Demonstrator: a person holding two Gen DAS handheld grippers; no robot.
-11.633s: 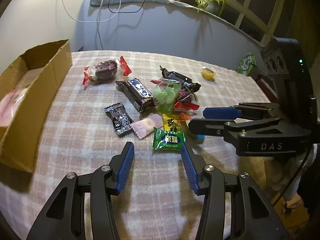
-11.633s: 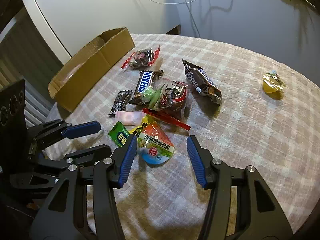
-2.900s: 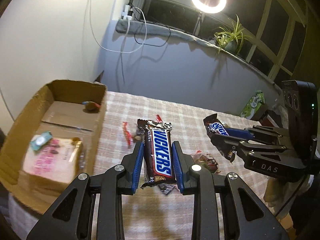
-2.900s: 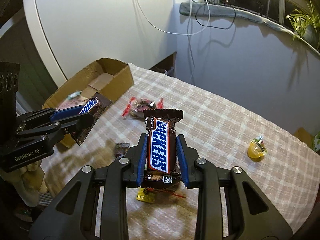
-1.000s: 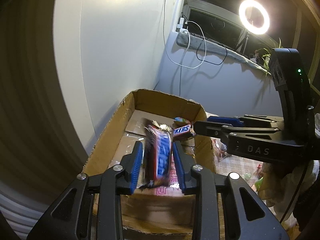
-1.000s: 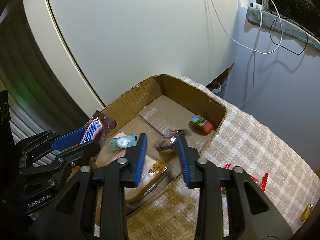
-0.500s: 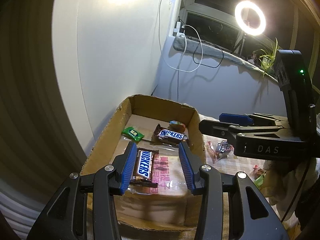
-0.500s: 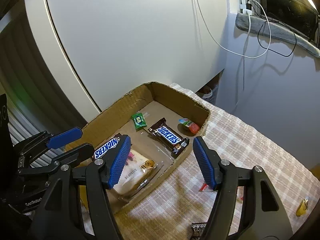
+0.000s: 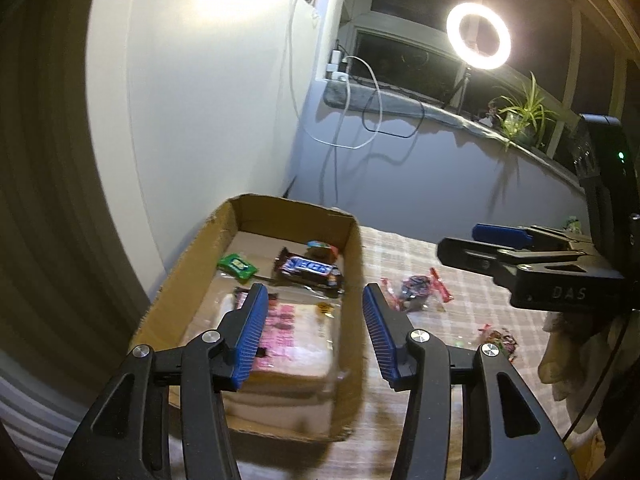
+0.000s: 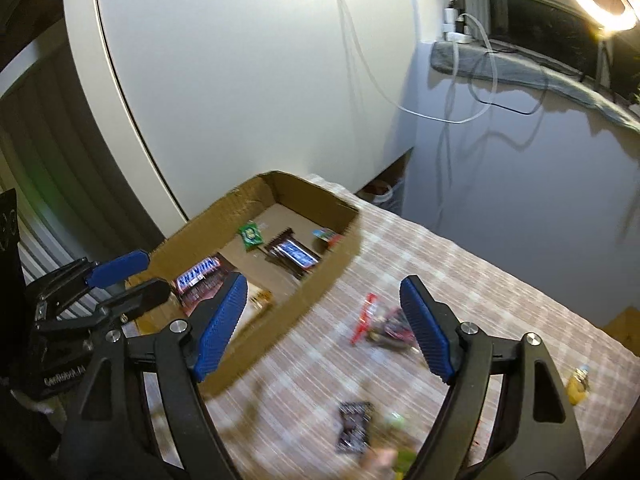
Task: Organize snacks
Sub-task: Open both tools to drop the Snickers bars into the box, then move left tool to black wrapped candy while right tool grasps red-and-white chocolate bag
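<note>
Both the left gripper (image 9: 314,334) and the right gripper (image 10: 324,326) are held spread and empty, jaws just opened. Two Snickers bars (image 10: 294,255) are seen lying inside the cardboard box (image 10: 320,276), left of the loose snacks (image 9: 416,286).

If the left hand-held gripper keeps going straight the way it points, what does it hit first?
Most likely the pink-printed packet lying in the cardboard box: it fills the gap between the open left hand-held gripper's blue pads. Depth is uncertain; the box's right wall runs close beside that line.
</note>
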